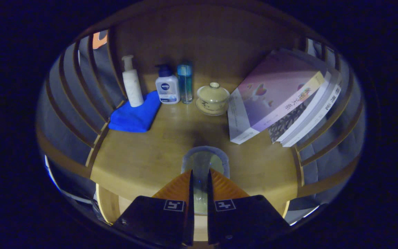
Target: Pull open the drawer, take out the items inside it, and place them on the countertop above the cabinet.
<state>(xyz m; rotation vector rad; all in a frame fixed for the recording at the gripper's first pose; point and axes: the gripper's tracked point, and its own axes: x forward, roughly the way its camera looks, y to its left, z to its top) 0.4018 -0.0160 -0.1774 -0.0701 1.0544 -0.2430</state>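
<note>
My gripper (200, 172) is shut on a clear glass (204, 159), its fingers pinching the near wall with only a narrow gap between them. The glass sits low over the front part of the wooden countertop (140, 162); whether it rests on the wood I cannot tell. Beyond the fingers, along the back of the countertop, stand a white pump bottle (132, 83), a white bottle with a blue cap (167, 87), a slim blue clear bottle (185, 83) and a lidded tea bowl on a saucer (212, 98).
A folded blue cloth (135, 114) lies under the pump bottle at the back left. Several books (278, 97) lean against the slatted right side. Slatted wooden rails close both sides, and a wooden panel closes the back.
</note>
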